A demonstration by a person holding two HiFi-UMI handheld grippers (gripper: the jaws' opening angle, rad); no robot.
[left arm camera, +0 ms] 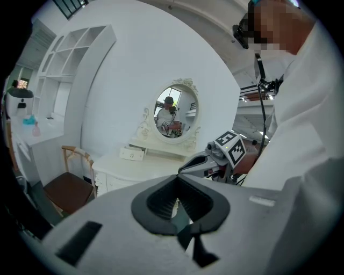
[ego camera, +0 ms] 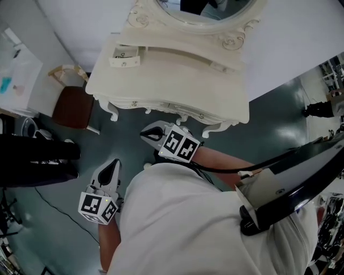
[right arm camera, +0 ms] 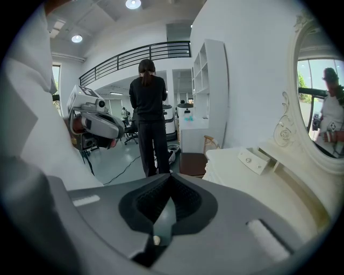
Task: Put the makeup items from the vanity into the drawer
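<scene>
grey-green floor (ego camera: 48, 215) runs under a cream vanity (ego camera: 161, 80) that stands against a white wall, with an oval mirror (ego camera: 204, 11) at its far edge and a brown-seated chair (ego camera: 72, 105) just beside it on the left. on the vanity top, far left, 1 small drawer (ego camera: 124, 58) sits pulled open. no makeup items show on the bare top in any view. the dark marks inside the drawer may be items already stowed, but they are too small to tell.

both tools hang low and near the person's body, well short of the vanity. the left gripper (ego camera: 113, 164) points at the floor by the near left leg of the furniture, and its own view shows the 2 pads pressed together with nothing between them. the right gripper (ego camera: 148, 134) sits just under the vanity's near edge, its pads likewise together and empty.

judging from this, the step in hand is a check and a reach, not a carry. doing it well means lifting 1 gripper above the top, spreading its pads before it nears anything, and sweeping the eye along the top and the shelf under the mirror. if nothing is left, a flat push on the drawer front, square to its knob, should slide it home without skewing it.
</scene>
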